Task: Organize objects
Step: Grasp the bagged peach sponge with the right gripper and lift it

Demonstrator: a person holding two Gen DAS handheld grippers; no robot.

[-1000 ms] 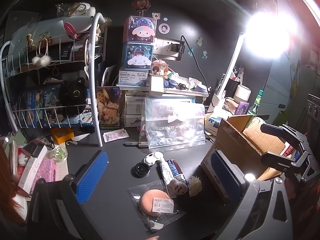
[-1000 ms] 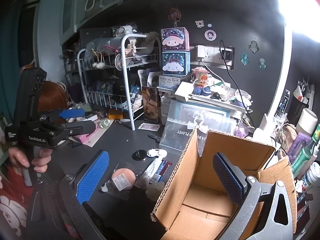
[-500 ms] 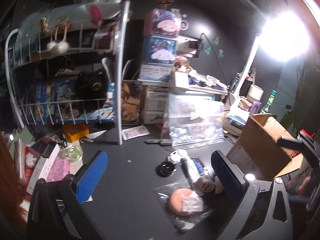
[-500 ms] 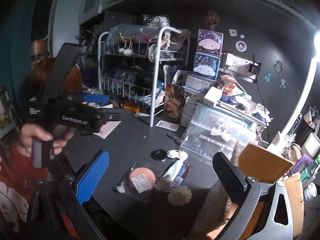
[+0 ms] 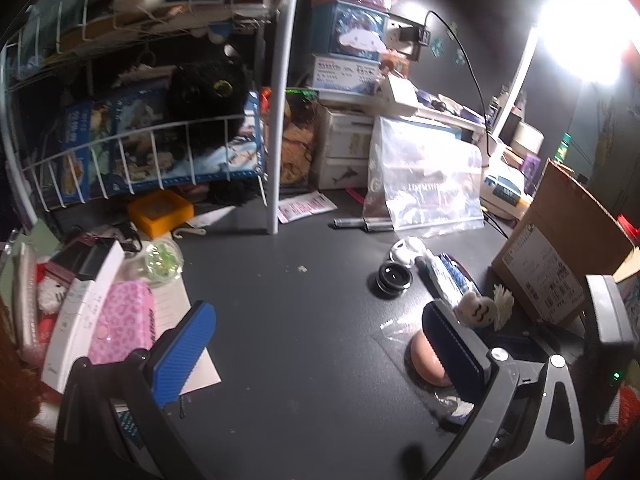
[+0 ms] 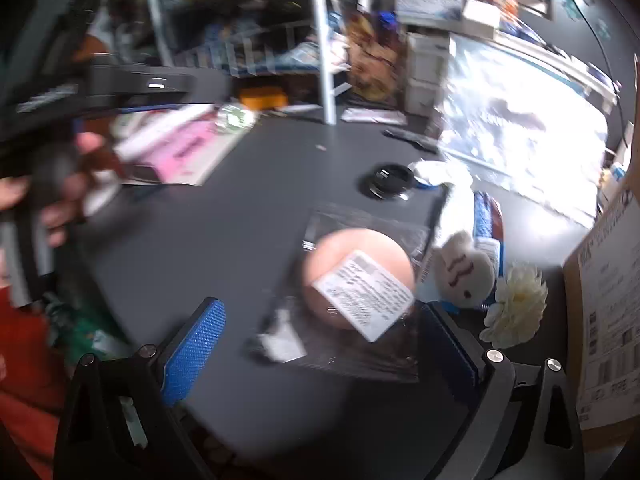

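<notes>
Right wrist view—both tools [image 6: 320, 344] [image 5: 320, 344] gape wide, empty; bagged sponge's [image 6: 356, 276] label blurred, unreadable.

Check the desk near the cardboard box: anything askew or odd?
Loose clutter: the bagged pink sponge, a tube and a white flower lie jumbled beside the cardboard box. Nothing looks spilled or damaged.

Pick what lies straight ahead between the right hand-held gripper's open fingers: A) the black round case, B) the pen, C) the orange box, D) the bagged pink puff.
D: the bagged pink puff lies ahead of the open right hand-held gripper, between its fingers.
</notes>
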